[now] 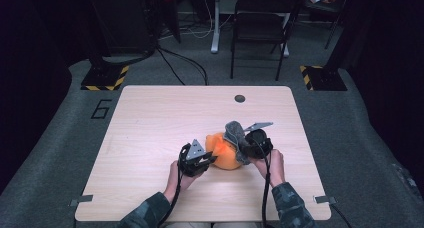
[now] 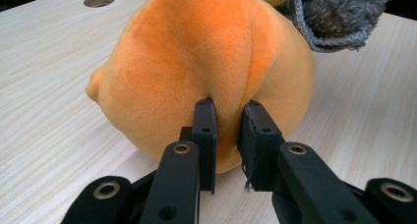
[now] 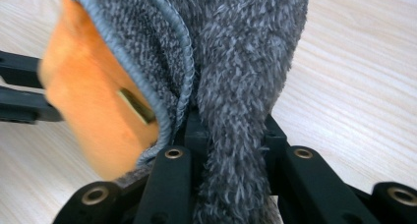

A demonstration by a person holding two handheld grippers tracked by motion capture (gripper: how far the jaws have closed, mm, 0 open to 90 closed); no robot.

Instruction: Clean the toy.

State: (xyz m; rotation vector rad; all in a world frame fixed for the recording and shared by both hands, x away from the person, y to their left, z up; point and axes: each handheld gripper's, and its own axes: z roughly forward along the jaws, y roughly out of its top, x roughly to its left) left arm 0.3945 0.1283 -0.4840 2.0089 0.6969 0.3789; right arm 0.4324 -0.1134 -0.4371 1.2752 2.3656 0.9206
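Orange plush toy (image 1: pixel 223 152) lay on wooden table (image 1: pixel 150 128), near person's edge, between both grippers. Left gripper (image 2: pixel 228 135) pinched fold of orange plush, jaws nearly closed. Right gripper (image 3: pixel 231 135) clamped tight on grey fuzzy cloth (image 3: pixel 236 62) draped over toy's far side.

Pale wood desk (image 1: pixel 150 138), rounded corners, a round dark hole (image 1: pixel 240 98) near its far edge. Grey tape tabs at both near corners, left (image 1: pixel 81 200) and right (image 1: pixel 325 199). Grey carpet around; a "6" (image 1: pixel 101 109) marked on the floor off the far left corner. Black folding chair (image 1: pixel 260 25) beyond the desk. Two yellow-black striped bases, left (image 1: pixel 105 78) and right (image 1: pixel 320 77). Cables (image 1: pixel 182 63) trail across the floor.
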